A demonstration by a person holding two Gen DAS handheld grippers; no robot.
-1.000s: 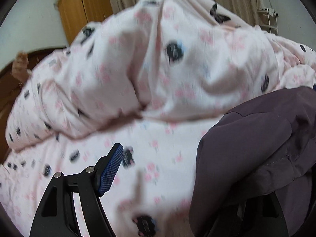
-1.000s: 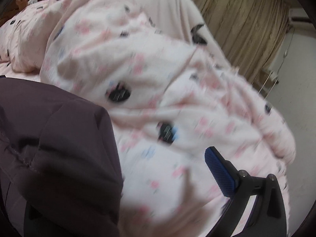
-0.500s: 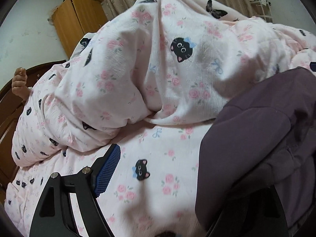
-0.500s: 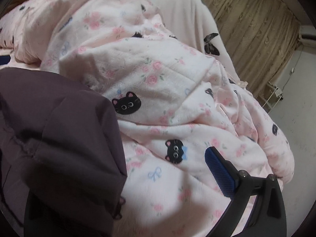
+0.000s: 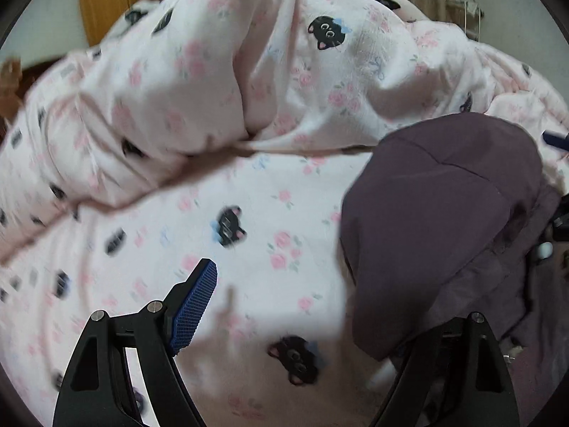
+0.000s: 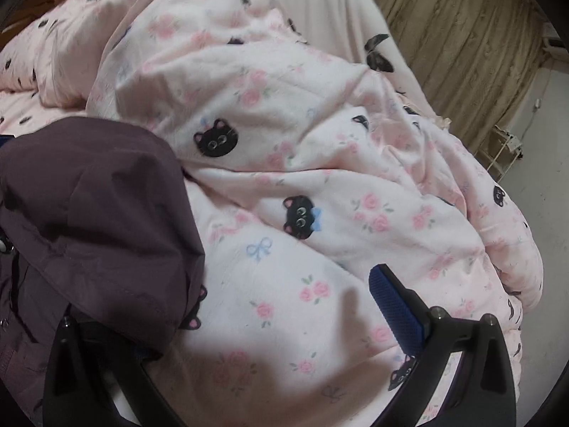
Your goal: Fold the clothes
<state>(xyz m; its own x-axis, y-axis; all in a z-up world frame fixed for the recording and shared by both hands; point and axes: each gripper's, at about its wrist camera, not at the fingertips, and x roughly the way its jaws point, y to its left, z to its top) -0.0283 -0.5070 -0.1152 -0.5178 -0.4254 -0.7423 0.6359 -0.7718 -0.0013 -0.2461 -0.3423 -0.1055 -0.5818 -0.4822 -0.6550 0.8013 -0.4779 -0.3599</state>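
A dark purple garment (image 5: 444, 213) lies bunched on the pink cat-print bed sheet (image 5: 270, 249). In the left wrist view it fills the right side and drapes over the right finger of my left gripper (image 5: 302, 313). The left finger's blue pad (image 5: 195, 306) is bare and stands far from the cloth, so the jaws are open. In the right wrist view the same garment (image 6: 92, 206) covers the left finger of my right gripper (image 6: 263, 306). Its right blue pad (image 6: 394, 309) is free over the sheet, and these jaws are wide open too.
A heaped pink quilt (image 6: 284, 106) with black cats and roses rises right behind the garment. A wooden wardrobe (image 5: 106, 3) stands at the back left. Beige curtains (image 6: 462, 35) and a white wire rack (image 6: 505, 149) are at the right, beyond the bed's edge.
The left wrist view has tipped down and come closer to the sheet, with the purple garment still over its right finger. The right wrist view is almost unchanged.
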